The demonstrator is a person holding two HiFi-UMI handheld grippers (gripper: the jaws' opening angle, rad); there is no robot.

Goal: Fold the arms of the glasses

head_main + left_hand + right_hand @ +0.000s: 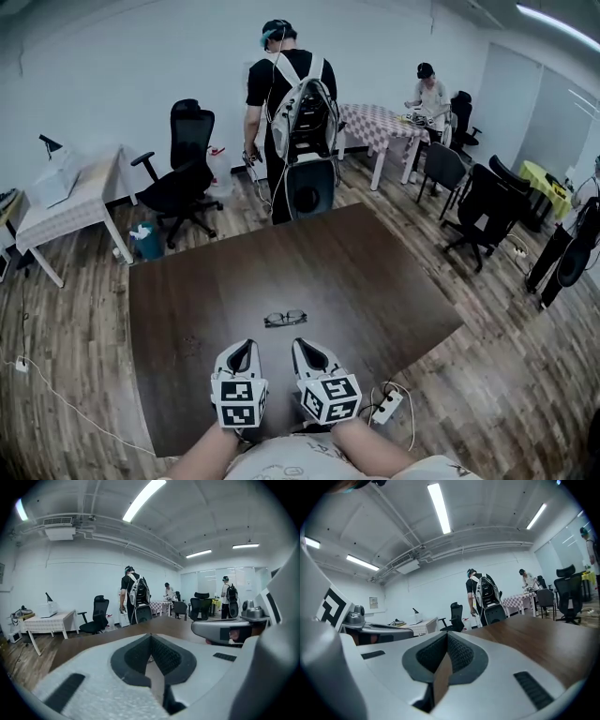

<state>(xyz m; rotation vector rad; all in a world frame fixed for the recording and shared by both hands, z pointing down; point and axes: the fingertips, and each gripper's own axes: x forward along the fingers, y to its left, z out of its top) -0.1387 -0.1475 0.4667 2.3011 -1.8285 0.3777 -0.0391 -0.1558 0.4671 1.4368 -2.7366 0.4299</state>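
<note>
Over table (375, 281) edge | left hand-held gripper (242, 348) jaws together | right hand-held gripper (307, 346) together | glasses (285, 318) beyond, apart

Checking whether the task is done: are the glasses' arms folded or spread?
Folded, as far as the head view shows: the glasses lie compact on the table, with no arms sticking out. They are small in that view.

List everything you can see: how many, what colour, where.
Glasses: one, dark frame, on table, front centre.
Table: one, dark brown, centre.
Office chairs: several, black, both sides.
Side table: one, white, far left.
Checkered table: one, back right.
Power strip: one, white, floor right.
Person with backpack: one, black clothes, standing beyond table.
Left hand-held gripper: one, white, shut, empty, near edge.
Right hand-held gripper: one, white, shut, empty, beside it.
</note>
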